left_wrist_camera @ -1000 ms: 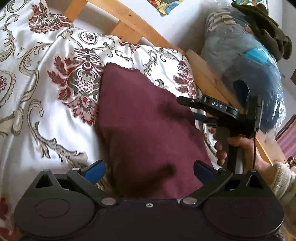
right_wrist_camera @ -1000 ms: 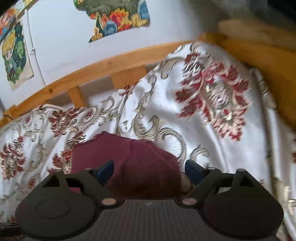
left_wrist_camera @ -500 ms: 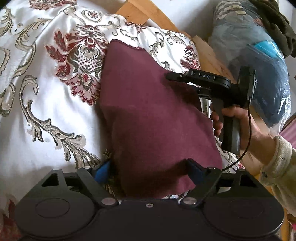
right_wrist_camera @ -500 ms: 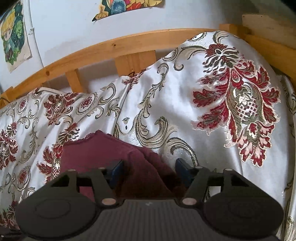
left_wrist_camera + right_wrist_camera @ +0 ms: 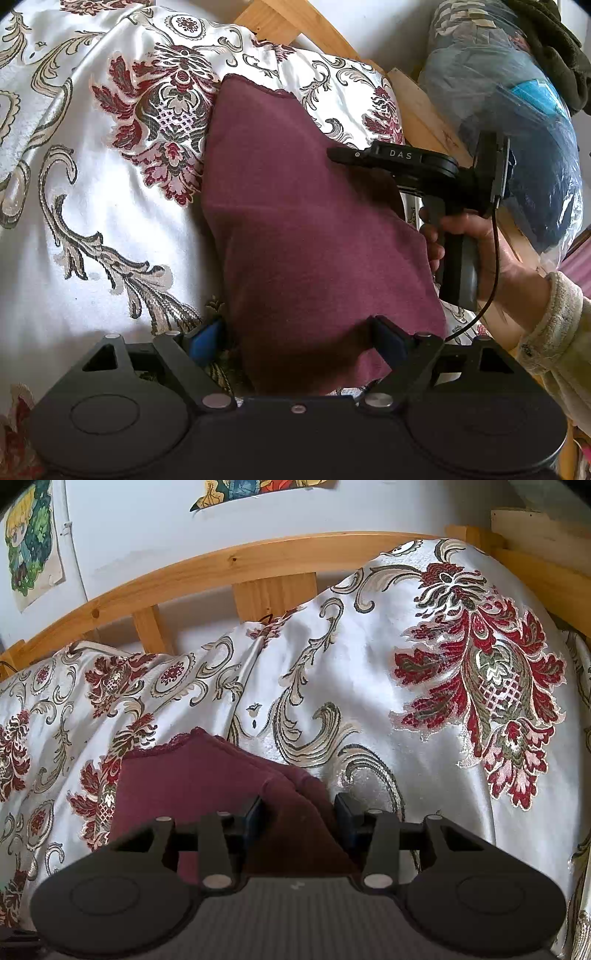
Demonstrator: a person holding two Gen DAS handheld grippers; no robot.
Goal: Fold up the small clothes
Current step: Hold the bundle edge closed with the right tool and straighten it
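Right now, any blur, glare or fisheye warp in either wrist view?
Left wrist: sharp, no motion blur; soft daylight, satin bedspread sheens without blowout; dark vignette in the corners. Right wrist: also sharp; wooden headboard rail bows from fisheye warp; maroon cloth falls in shade near the claw.

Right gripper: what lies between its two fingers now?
In the right wrist view, a raised fold of the maroon garment lies between the right gripper fingers, which have just been closing.
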